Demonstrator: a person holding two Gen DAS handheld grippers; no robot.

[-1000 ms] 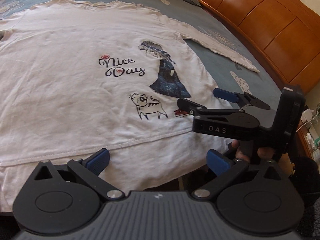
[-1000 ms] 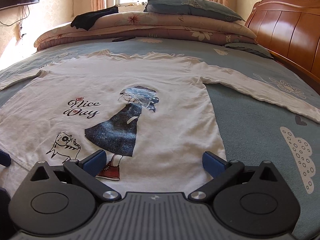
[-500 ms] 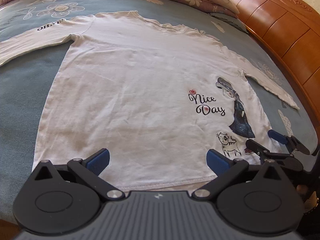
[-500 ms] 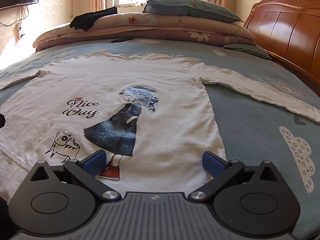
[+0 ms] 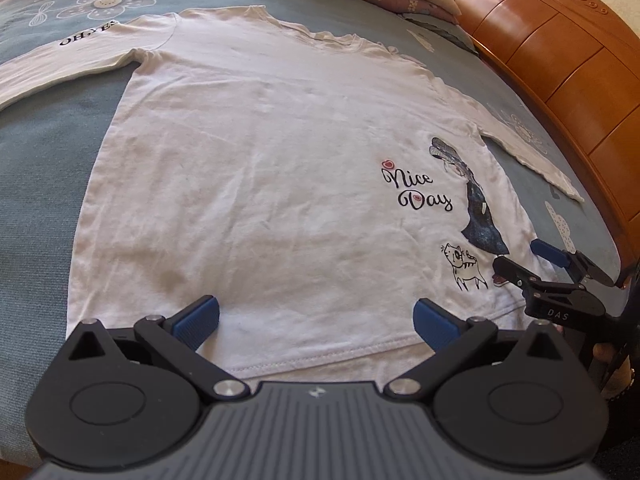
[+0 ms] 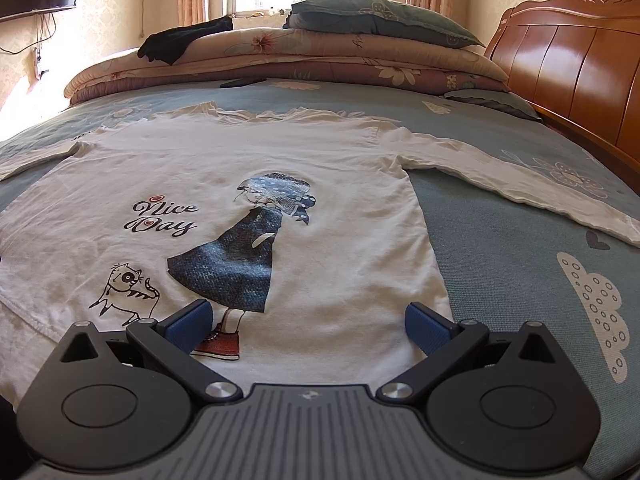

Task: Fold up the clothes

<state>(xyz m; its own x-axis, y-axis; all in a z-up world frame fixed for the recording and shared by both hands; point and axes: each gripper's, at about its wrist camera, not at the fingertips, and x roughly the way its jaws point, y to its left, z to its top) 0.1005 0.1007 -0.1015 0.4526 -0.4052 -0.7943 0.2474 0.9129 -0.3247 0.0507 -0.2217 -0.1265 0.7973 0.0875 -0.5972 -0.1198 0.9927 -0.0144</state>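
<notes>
Left wrist view shows your left gripper [image 5: 316, 320] spread wide and holding nothing, its blue pads low over the hem of the white long-sleeved shirt [image 5: 260, 168]. That shirt lies flat, front up, on the blue-grey bedsheet [image 5: 44, 184]. At your far left one sleeve [image 5: 60, 60] printed "OH,YES" stretches out, with bare sheet just below it. The hem runs along the near edge, close to your tongs. Moving rightward, the "Nice Day" print [image 5: 418, 190] sits near the shirt's right side, and your right gripper [image 5: 528, 260] hovers over that lower corner, also parted and empty. From the right wrist view, the right gripper [image 6: 306, 322] straddles the printed girl's red shoes [image 6: 220, 342]. Beyond the shirt's right edge lies open sheet, then the other sleeve [image 6: 520, 184], then the wooden headboard [image 6: 580, 80]. Folded quilts [image 6: 280, 52] are stacked past the collar.
</notes>
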